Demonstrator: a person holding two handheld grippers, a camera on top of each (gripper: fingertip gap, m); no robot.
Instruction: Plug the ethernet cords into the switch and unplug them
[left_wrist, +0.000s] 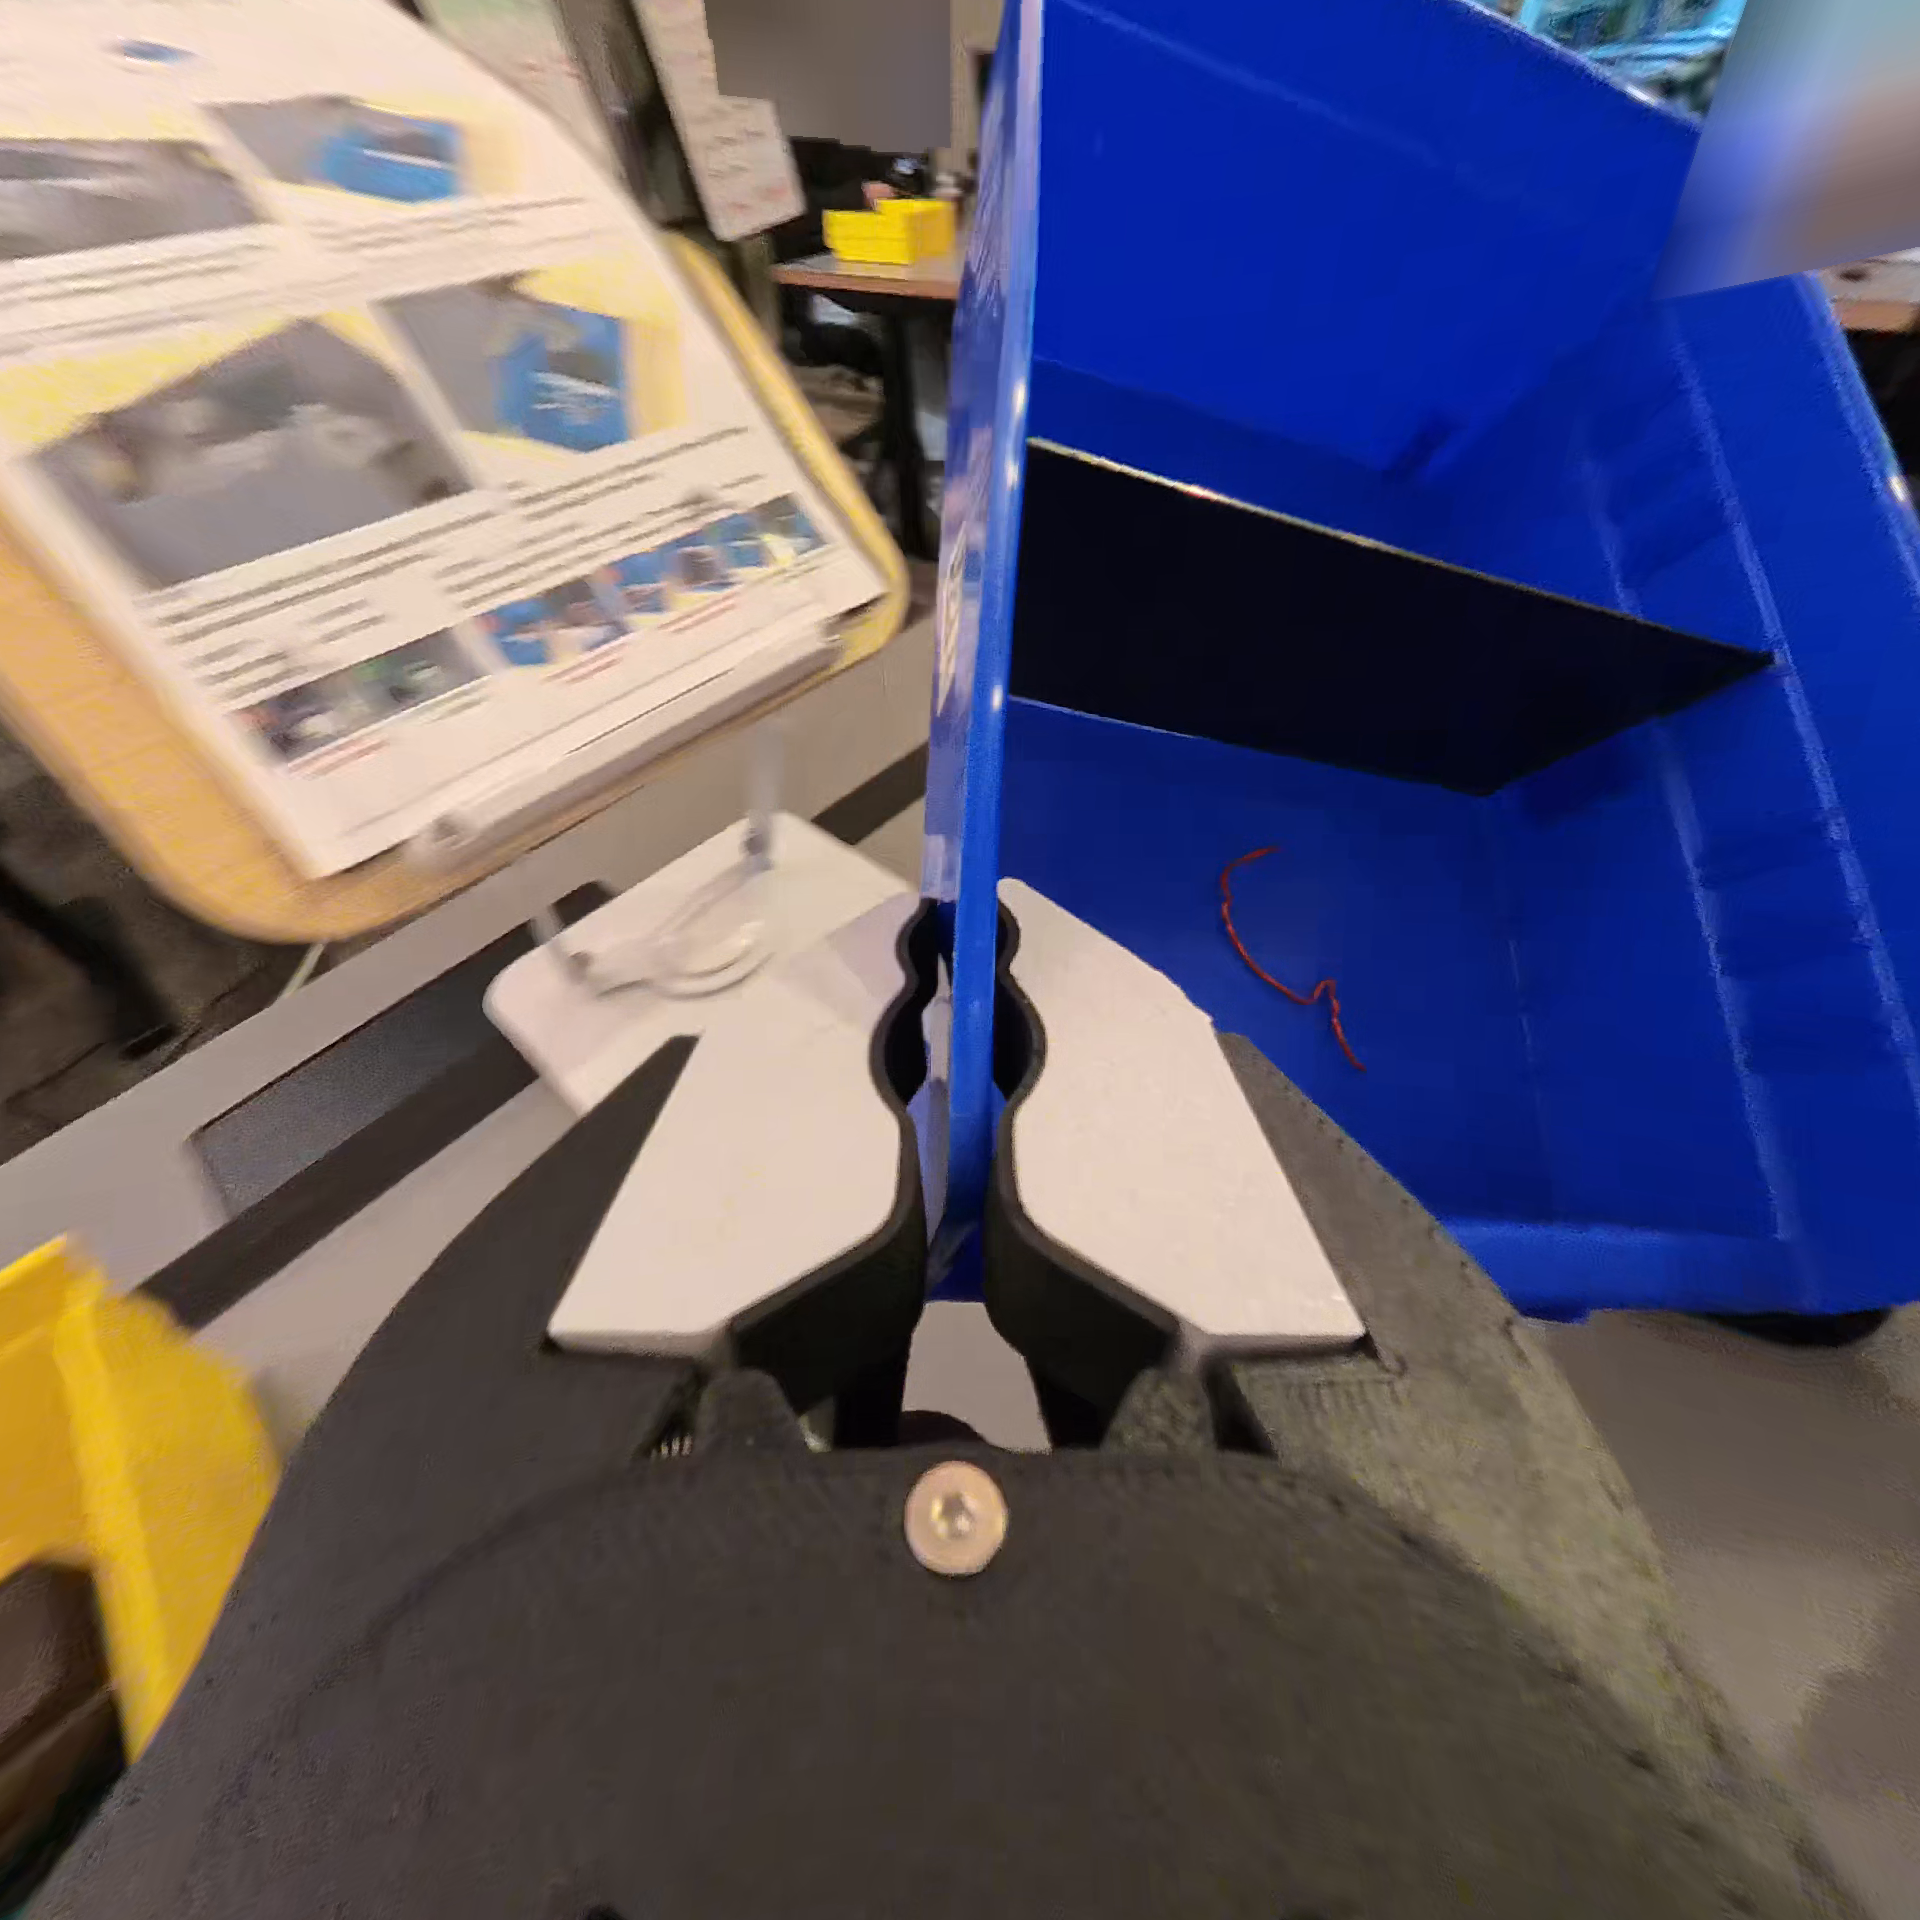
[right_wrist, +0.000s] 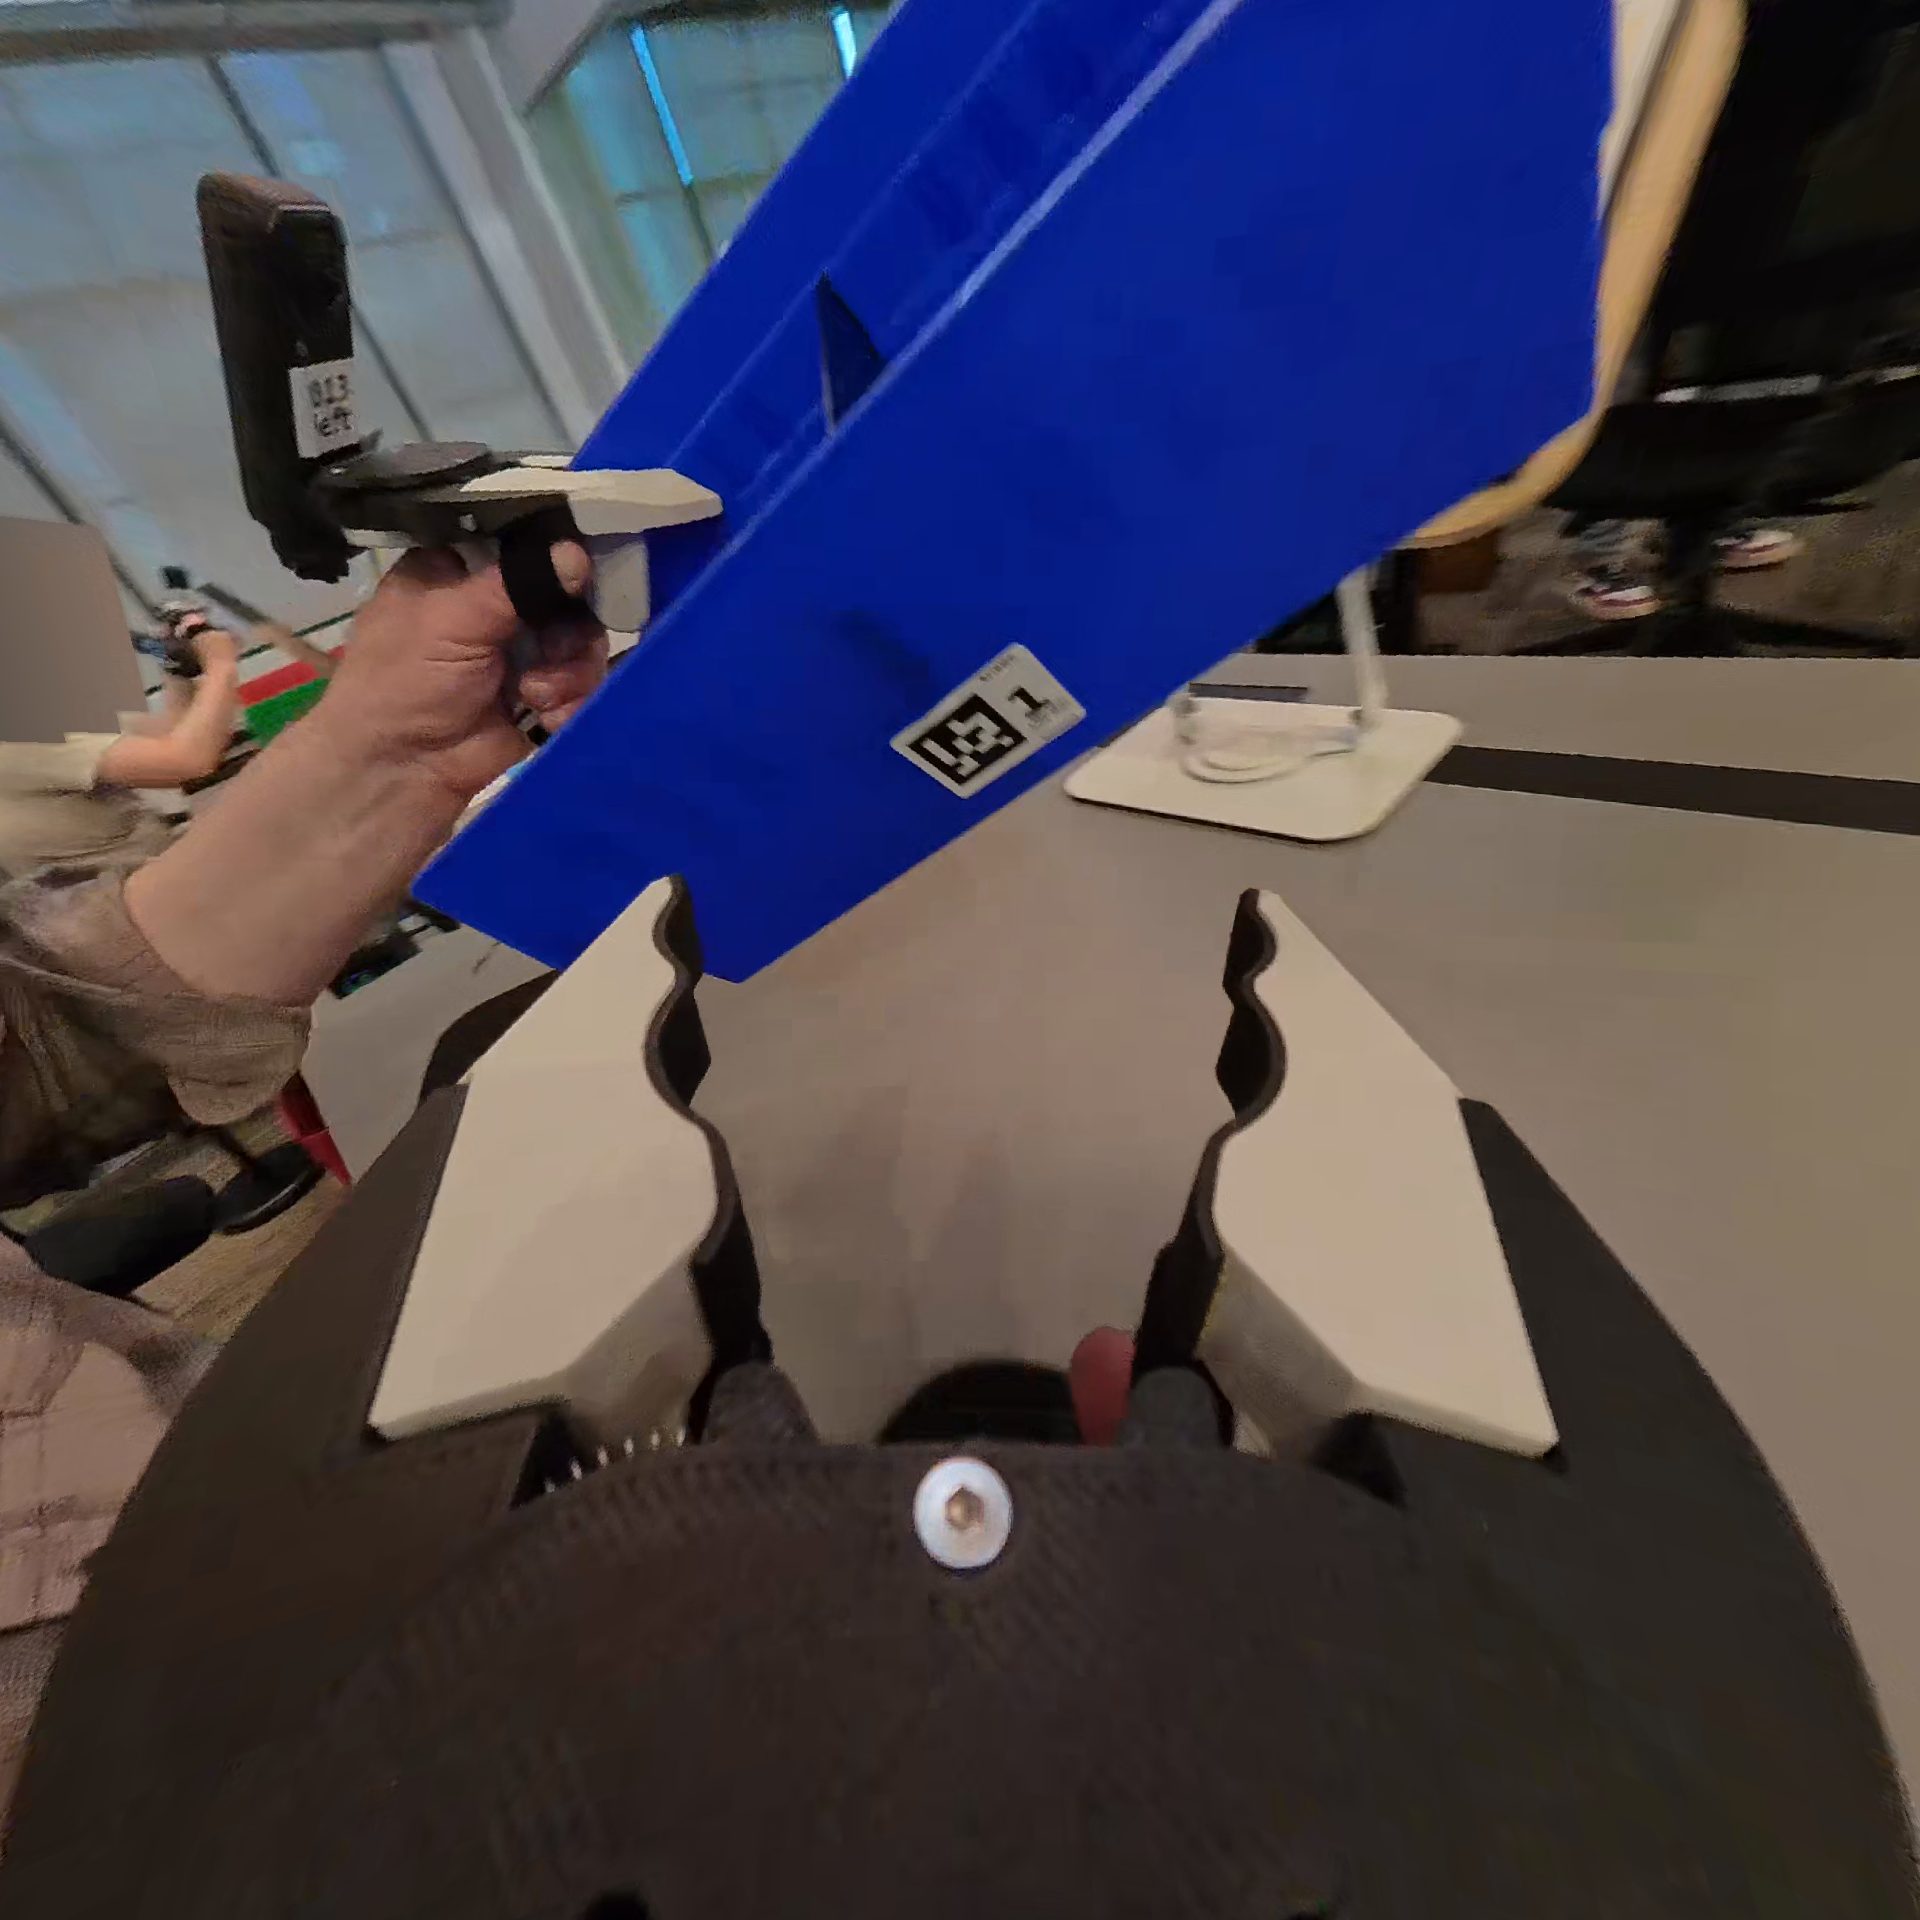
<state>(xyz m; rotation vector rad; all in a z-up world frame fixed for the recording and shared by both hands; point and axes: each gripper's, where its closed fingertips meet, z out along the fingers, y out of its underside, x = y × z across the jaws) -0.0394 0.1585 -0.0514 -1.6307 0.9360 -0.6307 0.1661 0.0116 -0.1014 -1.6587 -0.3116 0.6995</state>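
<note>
Left wrist view shows the left claw (left_wrist: 961, 1039) pinching the blue bin's (left_wrist: 1351, 987) wall, lifting it tilted off the desk (right_wrist: 1558, 987), probably to tip things out. The right claw (right_wrist: 961, 1039) waits released, holding nothing. No cords or switch show.

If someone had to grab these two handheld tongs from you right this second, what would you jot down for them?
Left tongs: shut on the side wall of the blue bin, holding it lifted and tilted over the grey table.
Right tongs: open, empty, just under the bin's low corner.
Bin: empty apart from a black divider and a scrap of red wire.
No ethernet cords or switch in either view, so I cannot tell what plugging is done. Set the bin down, then find them.
</note>
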